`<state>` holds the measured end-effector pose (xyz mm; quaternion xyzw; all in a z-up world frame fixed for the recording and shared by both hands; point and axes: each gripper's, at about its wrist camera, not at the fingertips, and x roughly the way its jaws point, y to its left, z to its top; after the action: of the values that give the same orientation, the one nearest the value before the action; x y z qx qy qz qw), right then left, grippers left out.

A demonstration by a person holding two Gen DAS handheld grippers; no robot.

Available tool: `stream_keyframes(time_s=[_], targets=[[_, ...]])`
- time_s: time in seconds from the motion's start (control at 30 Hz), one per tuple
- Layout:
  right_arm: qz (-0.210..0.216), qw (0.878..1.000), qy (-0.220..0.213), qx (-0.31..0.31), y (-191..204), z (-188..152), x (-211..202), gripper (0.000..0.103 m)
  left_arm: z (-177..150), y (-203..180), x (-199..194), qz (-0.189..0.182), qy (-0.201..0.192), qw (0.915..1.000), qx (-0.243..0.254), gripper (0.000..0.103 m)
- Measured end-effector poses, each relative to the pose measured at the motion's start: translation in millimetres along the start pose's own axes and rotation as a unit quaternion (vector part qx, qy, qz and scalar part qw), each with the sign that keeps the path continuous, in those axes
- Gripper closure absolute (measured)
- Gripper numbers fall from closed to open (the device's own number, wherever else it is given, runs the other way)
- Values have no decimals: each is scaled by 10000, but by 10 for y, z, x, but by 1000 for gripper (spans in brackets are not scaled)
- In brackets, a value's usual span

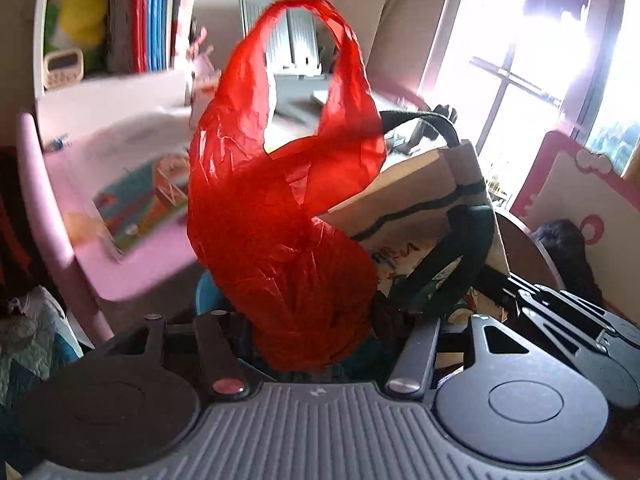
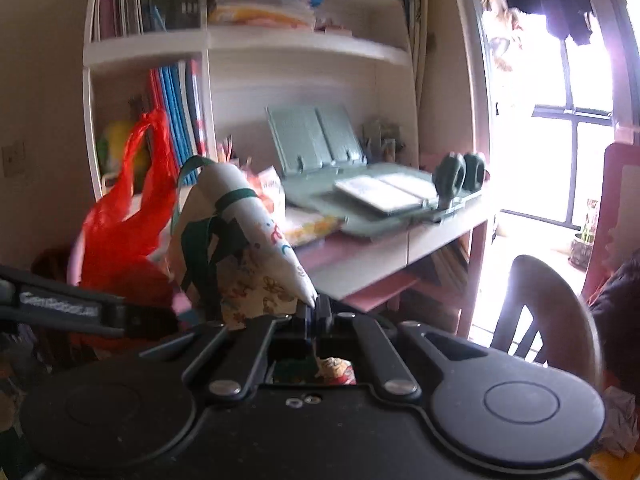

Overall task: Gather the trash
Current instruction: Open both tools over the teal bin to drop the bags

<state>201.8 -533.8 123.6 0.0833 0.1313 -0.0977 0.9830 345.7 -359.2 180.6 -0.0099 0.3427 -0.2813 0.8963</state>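
Left wrist view first, going left to right: pink table (image 1: 132, 256) on the left with a colourful picture book (image 1: 140, 200) lying on it, all a bit smeared by blur; dead centre is a red plastic bag (image 1: 276, 216) sticking up from between the left gripper (image 1: 316, 344) fingers, its looped handles up top; the fingers sit about halfway apart, but the bag bunches over the gap, so I honestly can't tell if the pads are pinching it or it's just caught there; right of the bag is a brown paper bag (image 1: 416, 196) with dark green handles, and the right gripper (image 1: 500, 280) pokes in from the right edge onto it; bright window (image 1: 540, 60) behind.

Right wrist view, same order: left gripper's arm comes in low on the left with the red bag (image 2: 120, 232) hanging above it; next to that, touching it, the paper bag (image 2: 256, 248), printed with little drawings, standing up in the middle; the right gripper (image 2: 316, 306) fingers are fully closed on that bag's lower corner; behind sit white shelves (image 2: 248, 44), the table (image 2: 420, 236) with a green book stand (image 2: 320, 136), then a white chair (image 2: 548, 304) by the window.
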Motion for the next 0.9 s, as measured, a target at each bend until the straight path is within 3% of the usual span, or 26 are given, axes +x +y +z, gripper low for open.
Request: stream_keyframes(time_s=[0.23,0.53,0.6,0.67,0.73,0.8,0.83,0.9], targets=[[301,9992,274,-13,65,-169,180,100,-38,-10,389,275,338,9988,229,47],[524,9963,679,99,91,-223,363,87,-175,28,674,432,703,9960,344,47],[510,9960,731,111,82,-227,355,82,-223,27,713,468,761,9951,415,46],[482,9961,718,152,54,-229,326,68,-247,-10,733,542,726,9940,619,45],[406,9965,699,193,24,-223,288,67,-244,-34,768,565,728,9930,740,44],[344,9966,705,268,-8,-200,261,64,-242,-60,764,546,739,9928,768,35],[333,9966,684,310,-32,-190,236,58,-242,-69,753,533,703,9933,751,32],[298,9969,649,339,-66,-178,183,56,-249,-92,720,531,631,9936,773,29]])
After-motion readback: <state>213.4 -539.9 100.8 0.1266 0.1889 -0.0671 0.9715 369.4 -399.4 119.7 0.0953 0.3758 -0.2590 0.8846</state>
